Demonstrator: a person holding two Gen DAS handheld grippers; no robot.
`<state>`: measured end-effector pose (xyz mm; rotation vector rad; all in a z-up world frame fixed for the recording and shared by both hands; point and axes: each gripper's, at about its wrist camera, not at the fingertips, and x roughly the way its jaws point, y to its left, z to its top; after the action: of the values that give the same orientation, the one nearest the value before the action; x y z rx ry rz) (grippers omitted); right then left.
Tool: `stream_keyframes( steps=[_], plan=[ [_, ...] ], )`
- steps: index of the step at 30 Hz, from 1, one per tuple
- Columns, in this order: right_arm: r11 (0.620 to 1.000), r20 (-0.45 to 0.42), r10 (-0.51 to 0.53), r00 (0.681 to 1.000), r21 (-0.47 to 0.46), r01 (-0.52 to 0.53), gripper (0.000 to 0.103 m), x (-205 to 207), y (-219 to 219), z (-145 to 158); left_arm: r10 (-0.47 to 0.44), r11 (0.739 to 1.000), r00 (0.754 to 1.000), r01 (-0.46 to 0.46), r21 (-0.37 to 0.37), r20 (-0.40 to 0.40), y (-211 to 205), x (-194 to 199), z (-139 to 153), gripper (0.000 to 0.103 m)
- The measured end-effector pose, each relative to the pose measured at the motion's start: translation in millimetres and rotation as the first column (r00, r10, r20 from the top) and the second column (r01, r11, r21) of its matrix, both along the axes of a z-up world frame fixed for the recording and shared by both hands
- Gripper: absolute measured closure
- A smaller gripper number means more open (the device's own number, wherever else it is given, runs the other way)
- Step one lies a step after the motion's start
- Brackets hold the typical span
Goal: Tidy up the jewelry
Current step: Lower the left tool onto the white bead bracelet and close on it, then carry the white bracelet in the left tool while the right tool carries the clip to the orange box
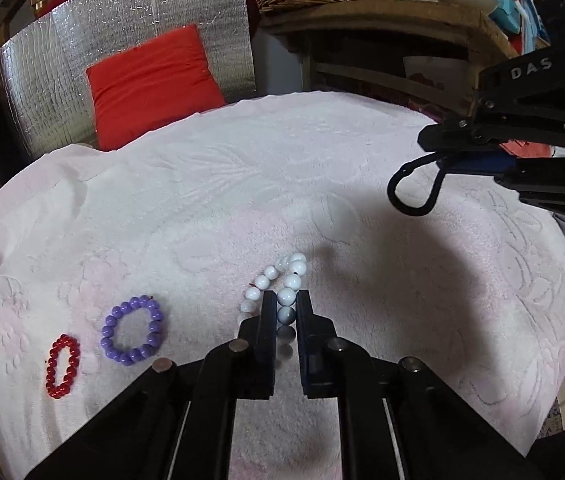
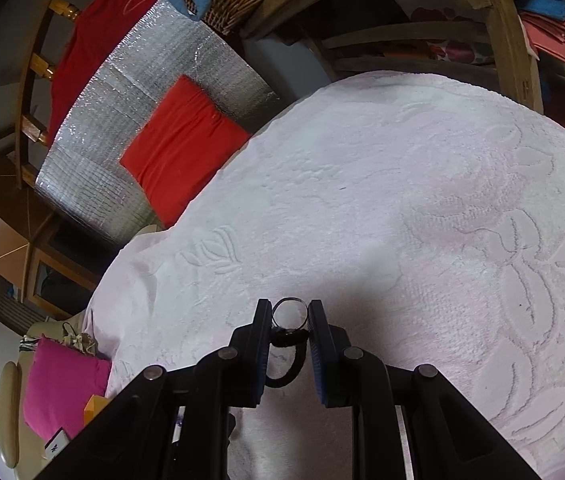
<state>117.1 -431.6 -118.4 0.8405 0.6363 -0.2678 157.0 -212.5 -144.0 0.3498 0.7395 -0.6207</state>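
over the pink towel (image 1: 362, 208) we pinch the white bead bracelet (image 1: 282, 292), slippery and limp, by one bead in our left gripper (image 1: 284, 304), while our right gripper (image 2: 289, 312) clasps a black loop (image 2: 288, 360).

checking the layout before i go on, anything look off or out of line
The red bracelet and purple bracelet lie flat as open loops on the towel. The white bracelet is squashed into a narrow strand, pinched in the left claw.
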Motion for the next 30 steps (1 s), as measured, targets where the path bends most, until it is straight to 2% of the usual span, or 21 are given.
stream_keyframes(
  steps=[7,10,18,23,30],
  plan=[
    [1.000,0.016,0.017,1.000,0.005,-0.018,0.083,3,11,3,0.026,0.998,1.000,-0.026,-0.057,-0.002,39,5,18,0.094],
    [0.999,0.023,0.039,0.999,0.002,-0.039,0.083,7,20,6,0.047,0.996,0.999,-0.046,-0.076,0.020,60,5,29,0.094],
    [0.992,0.068,0.129,0.989,-0.013,-0.128,0.083,23,62,14,0.116,0.986,0.992,-0.108,-0.128,0.055,117,4,53,0.094],
    [0.979,0.076,0.202,0.976,-0.014,-0.201,0.083,37,99,13,0.193,0.973,0.979,-0.182,-0.139,0.072,152,5,62,0.094],
    [0.952,0.061,0.304,0.951,-0.038,-0.303,0.083,55,156,10,0.319,0.944,0.942,-0.306,-0.123,0.105,197,10,68,0.094]
  ],
)
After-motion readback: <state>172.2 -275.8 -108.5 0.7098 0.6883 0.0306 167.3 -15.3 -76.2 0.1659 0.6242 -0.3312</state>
